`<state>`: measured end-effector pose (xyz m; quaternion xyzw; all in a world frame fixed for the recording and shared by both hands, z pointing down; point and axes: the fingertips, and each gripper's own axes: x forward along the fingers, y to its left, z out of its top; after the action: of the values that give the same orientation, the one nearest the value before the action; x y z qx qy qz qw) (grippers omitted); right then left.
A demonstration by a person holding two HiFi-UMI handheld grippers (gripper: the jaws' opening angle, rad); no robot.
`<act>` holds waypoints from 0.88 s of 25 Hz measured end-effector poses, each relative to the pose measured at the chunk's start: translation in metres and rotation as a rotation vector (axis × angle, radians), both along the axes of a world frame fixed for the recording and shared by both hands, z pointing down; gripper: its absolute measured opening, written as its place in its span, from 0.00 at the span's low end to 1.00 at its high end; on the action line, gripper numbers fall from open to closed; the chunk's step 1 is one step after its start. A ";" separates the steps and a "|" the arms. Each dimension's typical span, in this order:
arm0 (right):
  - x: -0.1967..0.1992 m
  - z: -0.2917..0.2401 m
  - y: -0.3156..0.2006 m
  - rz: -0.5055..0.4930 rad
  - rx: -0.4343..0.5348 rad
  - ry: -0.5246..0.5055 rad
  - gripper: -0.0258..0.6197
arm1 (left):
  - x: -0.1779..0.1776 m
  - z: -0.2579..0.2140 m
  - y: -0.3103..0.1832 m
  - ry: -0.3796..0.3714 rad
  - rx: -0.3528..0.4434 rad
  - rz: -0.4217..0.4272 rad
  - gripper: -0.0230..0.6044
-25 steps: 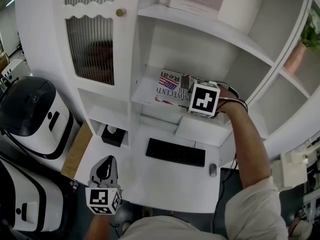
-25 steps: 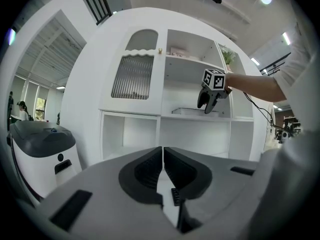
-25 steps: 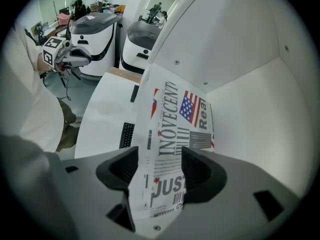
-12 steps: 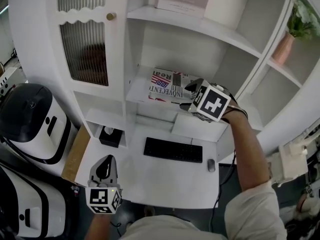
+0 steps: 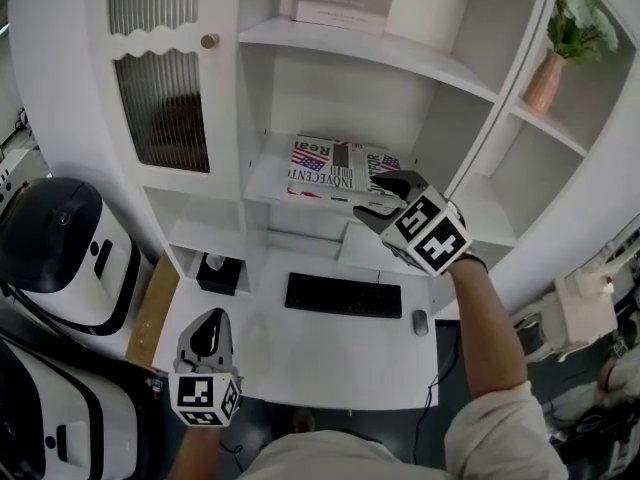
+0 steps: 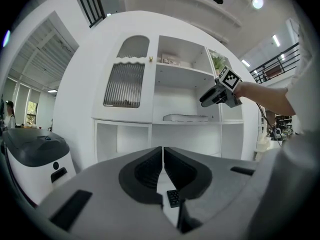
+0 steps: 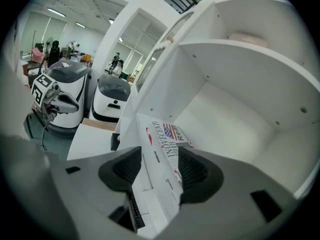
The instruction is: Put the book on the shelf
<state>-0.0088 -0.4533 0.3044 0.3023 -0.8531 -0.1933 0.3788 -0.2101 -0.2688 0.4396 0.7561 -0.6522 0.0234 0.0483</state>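
The book (image 5: 335, 168), white with a flag and red print on its cover, lies flat on the middle shelf (image 5: 268, 183) of the white cabinet. It also shows in the right gripper view (image 7: 167, 134) and the left gripper view (image 6: 185, 118). My right gripper (image 5: 383, 201) hovers just off the book's front right corner, apart from it. It is open, and its jaws have just been closing a little with nothing gripped between them. My left gripper (image 5: 210, 320) hangs low over the desk's front left, shut and empty.
A black keyboard (image 5: 343, 295) and a mouse (image 5: 420, 321) lie on the white desk (image 5: 300, 353) below the shelf. A small black box (image 5: 212, 271) sits in a low cubby. White and black machines (image 5: 60, 248) stand at left. A potted plant (image 5: 548, 68) stands on a right shelf.
My right gripper has drawn back from the shelf, rising, rolling and shifting right, and the book stays lying on the shelf. The left gripper has stayed put.
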 end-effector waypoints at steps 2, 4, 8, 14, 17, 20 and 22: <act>0.002 -0.003 0.009 0.010 0.026 -0.067 0.39 | 0.001 -0.003 0.002 -0.005 0.005 0.006 0.06; 0.005 -0.005 0.018 0.024 0.047 -0.124 0.38 | 0.003 -0.006 0.004 -0.011 0.010 0.012 0.06; 0.019 -0.005 0.036 0.071 0.082 -0.233 0.37 | 0.005 -0.012 0.008 -0.021 0.018 0.022 0.06; 0.044 -0.002 0.068 0.139 0.141 -0.438 0.34 | 0.011 -0.018 0.013 -0.033 0.026 0.041 0.06; 0.057 0.003 0.081 0.184 0.158 -0.522 0.30 | 0.014 -0.019 0.015 -0.039 0.027 0.052 0.06; 0.068 0.010 0.092 0.212 0.164 -0.572 0.27 | 0.017 -0.022 0.017 -0.045 0.029 0.061 0.06; 0.073 0.014 0.099 0.229 0.172 -0.596 0.25 | 0.018 -0.023 0.018 -0.048 0.031 0.066 0.06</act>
<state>0.0645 -0.3543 0.3180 0.4701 -0.8676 -0.1237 0.1049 -0.1918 -0.2510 0.4169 0.7770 -0.6283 0.0329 0.0202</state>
